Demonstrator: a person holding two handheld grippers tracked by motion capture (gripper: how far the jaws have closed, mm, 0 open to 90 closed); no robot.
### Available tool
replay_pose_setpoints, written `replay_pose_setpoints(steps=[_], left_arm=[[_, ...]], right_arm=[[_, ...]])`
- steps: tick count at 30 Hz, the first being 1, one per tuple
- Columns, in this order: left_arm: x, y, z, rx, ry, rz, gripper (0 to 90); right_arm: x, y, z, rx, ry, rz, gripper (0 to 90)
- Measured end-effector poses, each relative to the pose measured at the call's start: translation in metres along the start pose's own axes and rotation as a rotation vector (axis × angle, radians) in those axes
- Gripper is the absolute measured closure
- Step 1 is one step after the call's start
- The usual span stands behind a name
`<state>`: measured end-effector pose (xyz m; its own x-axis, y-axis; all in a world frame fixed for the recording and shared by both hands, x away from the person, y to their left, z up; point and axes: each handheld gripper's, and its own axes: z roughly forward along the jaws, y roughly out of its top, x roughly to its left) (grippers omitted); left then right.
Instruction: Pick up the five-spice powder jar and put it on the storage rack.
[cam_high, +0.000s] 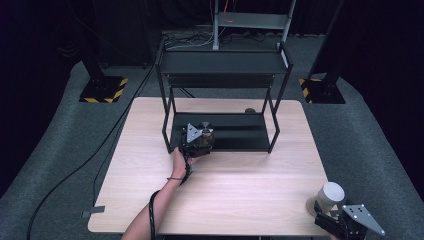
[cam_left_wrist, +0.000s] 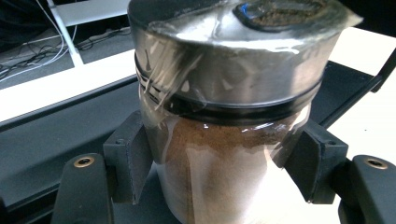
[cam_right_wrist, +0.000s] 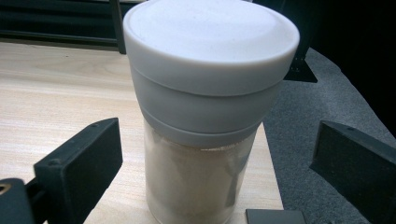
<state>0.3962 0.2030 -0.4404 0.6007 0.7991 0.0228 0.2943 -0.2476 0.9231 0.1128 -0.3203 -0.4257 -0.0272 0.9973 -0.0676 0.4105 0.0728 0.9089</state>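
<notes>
A glass jar (cam_left_wrist: 219, 182) of brown powder with a shiny metal lid (cam_left_wrist: 233, 51) sits between the jaws of my left gripper (cam_left_wrist: 224, 158), which is shut on it. In the high view this left gripper (cam_high: 202, 137) holds the jar over the front left of the black rack's lower shelf (cam_high: 240, 135); the jar's base is hidden. A second jar (cam_right_wrist: 196, 182) with a white cap (cam_right_wrist: 210, 60) holds pale powder and stands on the table near its right front corner. My right gripper (cam_right_wrist: 219, 158) is open, its jaws wide apart on either side of that jar (cam_high: 331, 196), not touching it.
The black two-tier metal rack (cam_high: 220, 62) stands at the back middle of the wooden table (cam_high: 240, 190). A small round object (cam_high: 249, 110) lies behind the rack. The table's right edge (cam_right_wrist: 273, 186) runs close beside the white-capped jar, with grey floor beyond.
</notes>
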Motion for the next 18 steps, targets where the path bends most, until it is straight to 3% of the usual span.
replay_pose_setpoints(steps=[18], left_arm=[[0.001, -0.001, 0.02, 0.006, -0.001, -0.012, 30.8]], right_arm=[[-0.002, -0.002, -0.001, -0.002, -0.002, 0.004, 0.4]])
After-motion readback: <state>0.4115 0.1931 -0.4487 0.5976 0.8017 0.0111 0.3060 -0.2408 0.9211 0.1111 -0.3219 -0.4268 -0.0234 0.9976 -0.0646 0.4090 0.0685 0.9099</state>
